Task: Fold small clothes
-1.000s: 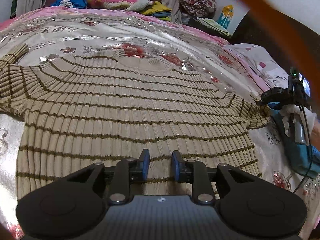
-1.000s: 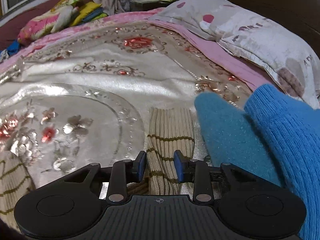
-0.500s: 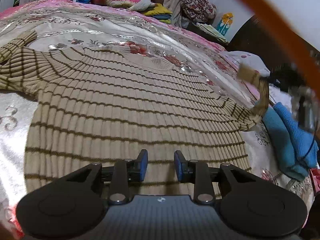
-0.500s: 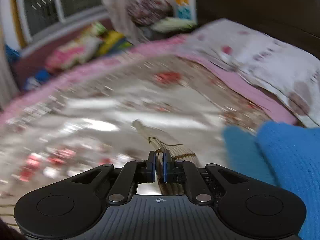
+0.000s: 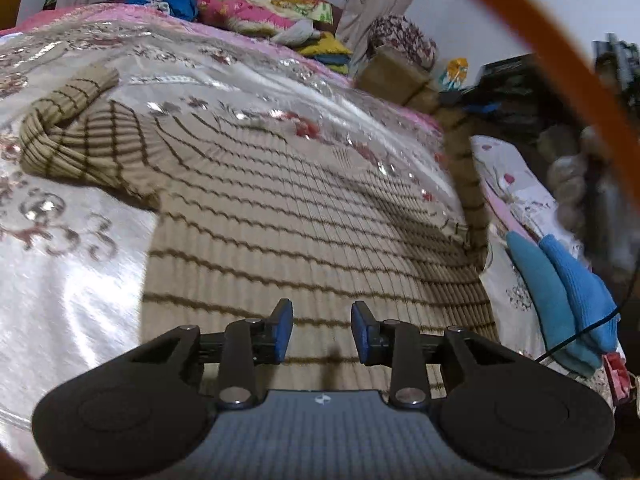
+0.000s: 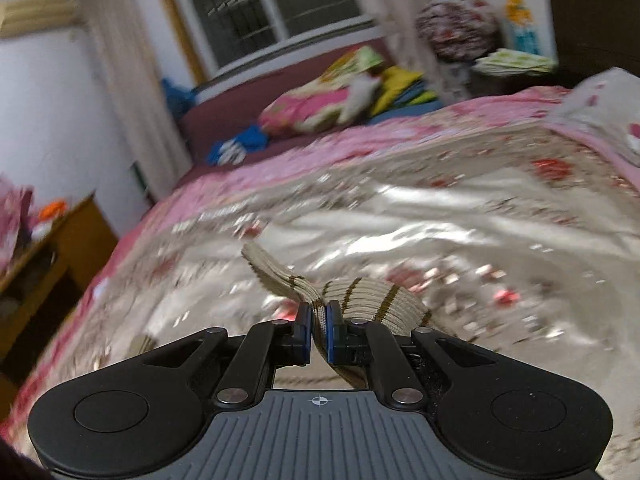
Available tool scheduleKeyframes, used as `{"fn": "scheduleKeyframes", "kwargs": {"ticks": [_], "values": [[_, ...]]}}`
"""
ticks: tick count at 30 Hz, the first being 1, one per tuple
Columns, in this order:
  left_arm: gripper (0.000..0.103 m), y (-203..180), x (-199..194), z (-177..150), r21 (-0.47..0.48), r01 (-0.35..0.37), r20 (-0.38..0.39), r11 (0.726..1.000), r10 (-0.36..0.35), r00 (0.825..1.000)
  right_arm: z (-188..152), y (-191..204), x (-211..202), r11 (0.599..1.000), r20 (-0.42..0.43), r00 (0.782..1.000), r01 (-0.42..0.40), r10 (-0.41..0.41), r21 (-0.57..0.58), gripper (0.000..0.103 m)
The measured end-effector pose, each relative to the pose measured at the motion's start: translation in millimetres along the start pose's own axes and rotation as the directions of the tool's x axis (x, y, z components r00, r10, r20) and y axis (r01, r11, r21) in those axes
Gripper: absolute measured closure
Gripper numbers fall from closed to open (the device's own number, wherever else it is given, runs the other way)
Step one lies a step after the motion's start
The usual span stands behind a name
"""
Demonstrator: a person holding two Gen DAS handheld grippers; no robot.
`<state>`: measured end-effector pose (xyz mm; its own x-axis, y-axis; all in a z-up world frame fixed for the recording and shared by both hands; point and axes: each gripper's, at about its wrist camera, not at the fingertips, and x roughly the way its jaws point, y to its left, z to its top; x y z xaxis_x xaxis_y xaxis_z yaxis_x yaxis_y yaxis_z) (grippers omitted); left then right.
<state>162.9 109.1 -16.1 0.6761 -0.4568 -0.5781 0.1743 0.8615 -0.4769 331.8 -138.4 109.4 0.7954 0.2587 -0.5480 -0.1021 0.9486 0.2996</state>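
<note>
A beige ribbed sweater with thin brown stripes (image 5: 288, 216) lies spread flat on the bed. Its left sleeve (image 5: 68, 120) is bunched at the far left. My left gripper (image 5: 321, 330) is open and empty, hovering over the sweater's lower hem. My right gripper (image 6: 319, 330) is shut on the right sleeve's cuff (image 6: 352, 296) and holds it lifted above the bedspread. In the left wrist view that sleeve (image 5: 472, 196) rises steeply from the sweater's right side.
The bed has a shiny silver floral bedspread (image 5: 72, 264) with a pink border (image 6: 320, 152). Folded blue clothes (image 5: 560, 288) lie at the right edge beside a white pillow (image 5: 516, 176). Piled bedding (image 5: 264, 16) sits at the far side. A wooden cabinet (image 6: 52, 248) stands left of the bed.
My right gripper closed on the right sleeve's cuff and lifted it up and leftward off the bed. My left gripper stayed open and shifted a little over the hem.
</note>
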Motion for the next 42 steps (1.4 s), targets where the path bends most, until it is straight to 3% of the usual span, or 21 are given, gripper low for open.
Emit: {"fn": "scheduleKeyframes", "kwargs": {"ticks": [5,14,20,27,31,34,38,40,42], "values": [[0.065,13,-3,1,-0.036,0.009,-0.002,0.999,-0.009,1.000,-43,45,40,0.997,-0.090,0.995,-0.045,0.039,-0.066,0.096],[0.065,16,-4,0,-0.026,0.014,-0.006,1.000,-0.014,1.000,-117,84,79,0.979,-0.241,0.969,-0.107,0.064,-0.171,0.093],[0.065,17,-3,-1,-0.029,0.011,-0.004,1.000,-0.011,1.000,-128,94,79,0.964,-0.300,0.948,-0.176,0.111,-0.199,0.088],[0.065,17,-4,0,-0.026,0.004,0.005,1.000,-0.004,1.000,-107,84,52,0.966,-0.251,0.954,-0.209,0.166,-0.155,0.088],[0.065,18,-2,-1,-0.026,0.001,0.001,1.000,-0.001,1.000,-93,55,24,0.977,-0.187,0.975,-0.152,0.123,-0.149,0.086],[0.065,19,1,-2,-0.026,-0.003,-0.007,1.000,0.003,1.000,-88,20,14,0.991,-0.170,0.985,-0.052,0.031,-0.122,0.083],[0.065,18,2,-4,-0.025,-0.009,-0.016,1.000,0.008,1.000,-97,-9,29,0.992,-0.235,0.968,0.060,-0.085,-0.111,0.083],[0.065,18,2,-4,-0.020,-0.009,-0.011,1.000,0.009,1.000,-103,-13,39,0.992,-0.283,0.953,0.080,-0.106,-0.101,0.083],[0.065,16,0,-3,-0.002,-0.016,-0.003,1.000,0.016,1.000,-105,-5,37,0.993,-0.279,0.956,0.062,-0.089,-0.102,0.083]]}}
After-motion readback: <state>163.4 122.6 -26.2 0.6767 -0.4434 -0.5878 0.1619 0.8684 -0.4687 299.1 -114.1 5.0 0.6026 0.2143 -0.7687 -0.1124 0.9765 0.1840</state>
